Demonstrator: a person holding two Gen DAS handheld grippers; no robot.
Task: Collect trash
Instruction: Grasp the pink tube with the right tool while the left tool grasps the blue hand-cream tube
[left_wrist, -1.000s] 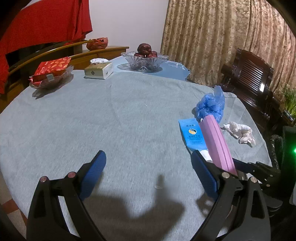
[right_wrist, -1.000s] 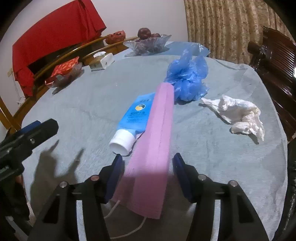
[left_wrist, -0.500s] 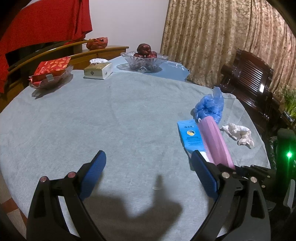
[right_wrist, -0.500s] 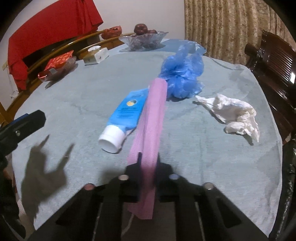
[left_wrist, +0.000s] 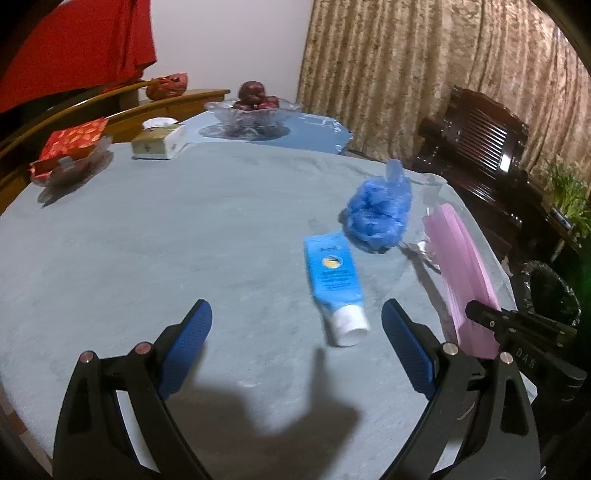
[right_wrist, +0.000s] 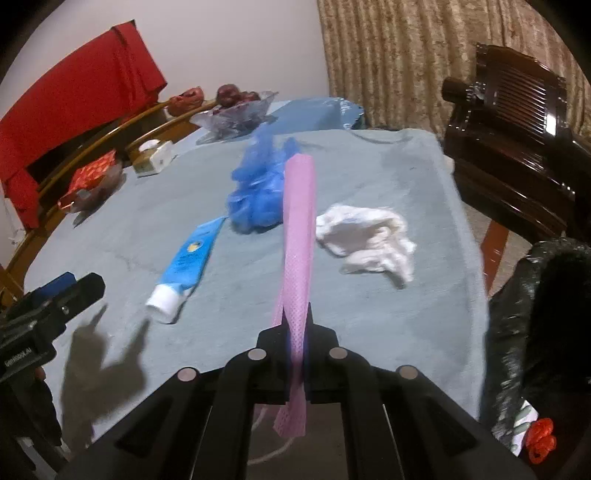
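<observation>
My right gripper (right_wrist: 295, 325) is shut on a pink face mask (right_wrist: 299, 229), which sticks out forward, lifted off the grey tablecloth (right_wrist: 369, 302). On the cloth lie a blue tube with a white cap (right_wrist: 192, 258), a crumpled blue plastic bag (right_wrist: 258, 192) and a crumpled white tissue (right_wrist: 365, 236). My left gripper (left_wrist: 295, 314) hangs open above the cloth with nothing between its fingers, the blue tube (left_wrist: 332, 273) just ahead of its right finger. In the left wrist view the pink mask (left_wrist: 461, 266) and the right gripper (left_wrist: 480, 314) are at the right.
A black bin bag (right_wrist: 535, 314) stands open beside the table's right edge. A dark wooden chair (right_wrist: 517, 140) is behind it. At the far side stand a glass fruit bowl (left_wrist: 255, 110), a tissue box (left_wrist: 159, 142) and a dish with a red packet (left_wrist: 70, 147).
The right gripper shut on the pink mask and raised it off the cloth, swinging it right, away from the tube. The left gripper drifted a little and stayed open.
</observation>
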